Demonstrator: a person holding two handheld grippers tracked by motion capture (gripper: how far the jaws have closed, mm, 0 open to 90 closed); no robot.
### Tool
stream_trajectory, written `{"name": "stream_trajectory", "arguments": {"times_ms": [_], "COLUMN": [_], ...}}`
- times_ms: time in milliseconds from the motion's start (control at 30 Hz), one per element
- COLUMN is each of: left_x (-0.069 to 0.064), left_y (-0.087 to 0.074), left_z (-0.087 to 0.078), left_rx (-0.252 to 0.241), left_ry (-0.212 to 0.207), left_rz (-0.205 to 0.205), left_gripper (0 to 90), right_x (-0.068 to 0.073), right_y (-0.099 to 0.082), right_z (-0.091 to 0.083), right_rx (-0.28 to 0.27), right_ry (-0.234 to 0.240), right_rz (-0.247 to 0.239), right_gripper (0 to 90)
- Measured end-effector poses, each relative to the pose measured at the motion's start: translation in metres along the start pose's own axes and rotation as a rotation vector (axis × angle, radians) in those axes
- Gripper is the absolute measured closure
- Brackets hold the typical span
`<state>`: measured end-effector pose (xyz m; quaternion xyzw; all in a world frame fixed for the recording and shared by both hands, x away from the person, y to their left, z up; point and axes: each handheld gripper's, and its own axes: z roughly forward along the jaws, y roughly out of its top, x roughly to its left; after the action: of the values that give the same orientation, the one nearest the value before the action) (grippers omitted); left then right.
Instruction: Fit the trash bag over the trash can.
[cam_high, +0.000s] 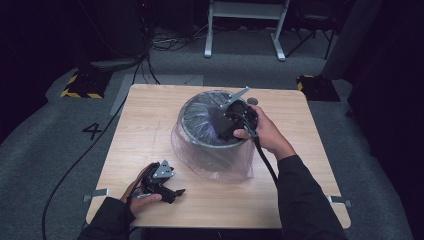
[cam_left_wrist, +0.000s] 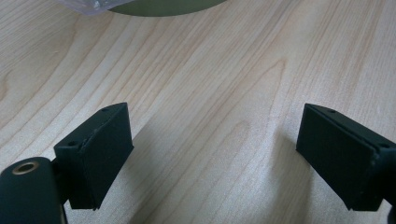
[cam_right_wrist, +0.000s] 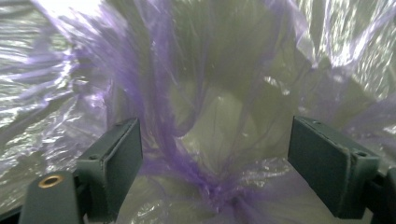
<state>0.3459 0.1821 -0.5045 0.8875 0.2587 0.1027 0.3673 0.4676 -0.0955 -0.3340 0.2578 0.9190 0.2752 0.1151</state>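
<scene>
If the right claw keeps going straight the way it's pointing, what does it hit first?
Probably the purple plastic bag lining the bin; the open right claw points straight into its bunched folds.

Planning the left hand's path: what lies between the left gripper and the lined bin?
Bare wooden table. The left gripper view shows open jaws of the left gripper over plain wood up to the bin; the high view agrees.

Dim high view, bright gripper views, plastic glare
</scene>
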Motion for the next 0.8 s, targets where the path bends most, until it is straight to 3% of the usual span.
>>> {"name": "stream_trajectory", "arguments": {"times_ms": [167,367,600,800], "left_x": [0.0,0.0,0.0,0.0], "left_y": [0.0,0.0,0.0,0.0], "left_z": [0.0,0.0,0.0,0.0], "left_rx": [0.0,0.001,0.0,0.0], "left_ry": [0.0,0.0,0.0,0.0], "left_rz": [0.001,0.001,0.0,0.0], "left_gripper": [10.2,10.2,10.2,10.2], "right_x": [0.0,-0.001,0.0,0.0], "right_y": [0.001,0.0,-0.005,-0.012], "right_z": [0.001,0.0,-0.008,-0.023], "right_rx": [0.025,-0.007,-0.108,-0.237], "right_ry": [0.012,0.018,-0.018,-0.057], "right_rz": [0.005,0.013,0.034,0.038], "right_gripper": [18.1,18.1,18.6,18.7]}}
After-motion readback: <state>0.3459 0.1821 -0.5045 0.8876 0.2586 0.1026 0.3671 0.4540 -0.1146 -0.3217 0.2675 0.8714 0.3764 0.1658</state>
